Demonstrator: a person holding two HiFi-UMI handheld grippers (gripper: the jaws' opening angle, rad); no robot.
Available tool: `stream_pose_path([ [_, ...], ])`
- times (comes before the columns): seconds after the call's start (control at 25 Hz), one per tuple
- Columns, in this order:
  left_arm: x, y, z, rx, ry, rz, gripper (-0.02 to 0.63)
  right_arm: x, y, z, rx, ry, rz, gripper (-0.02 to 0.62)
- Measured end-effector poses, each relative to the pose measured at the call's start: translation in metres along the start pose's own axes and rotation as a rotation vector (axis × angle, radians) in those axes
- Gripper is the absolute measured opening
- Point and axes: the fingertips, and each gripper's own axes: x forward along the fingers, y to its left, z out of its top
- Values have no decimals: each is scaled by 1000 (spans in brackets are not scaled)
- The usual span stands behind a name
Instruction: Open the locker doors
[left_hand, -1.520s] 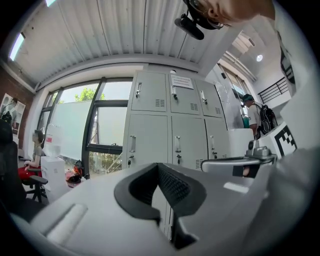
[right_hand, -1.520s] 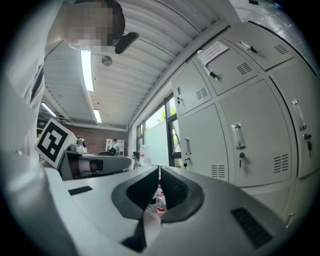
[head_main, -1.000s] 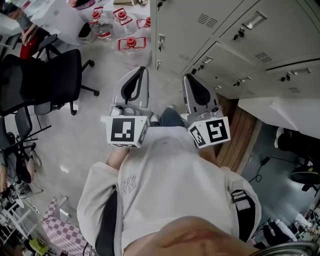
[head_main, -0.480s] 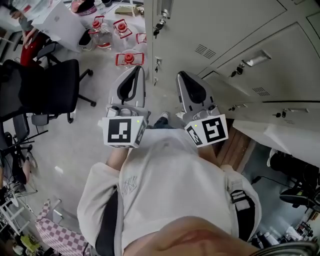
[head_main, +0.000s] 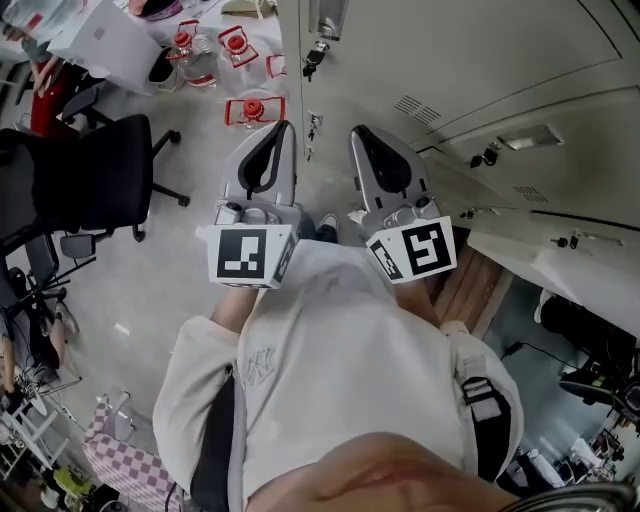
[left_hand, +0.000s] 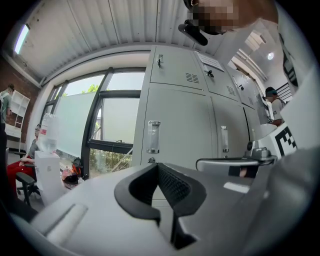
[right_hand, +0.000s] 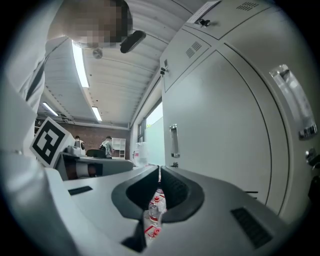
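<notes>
Head view is showing the lockers standing directly in front of the person, with all their doors shut. The left gripper and the right gripper are pointing at them side by side, near the grey fronts but not touching them. Left gripper view is showing its fingers pressed together with nothing between them. In the right gripper view the fingers are also closed on nothing, leaving only a thin slit through which far bottles on the floor are showing.

I am judging that the task is only beginning, with the approach to a first door. To do it well, the person should be choosing one handle, the upright one on the nearest door, releasing the fingers before arriving, and bringing one finger behind the handle's edge. The pull should probably be following the hinge arc slowly, because a locked door would be resisting.
</notes>
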Motion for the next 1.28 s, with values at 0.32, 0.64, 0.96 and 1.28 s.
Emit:
stream_pose_path([
  [0.32,28,34,27,29,-42,-112,2,59,-1,25,-73,-25,-125,18],
  [0.64,38,68,38,43,-67,-188,2,120,-17,46,-138,-33,-263,64],
  [0.96,37,95,41,38,-77,-208,2,140,-30,38,-144,16,-405,64],
  [1.28,32,102,38,36,-76,-238,2,143,-27,35,-113,-18,-413,63],
])
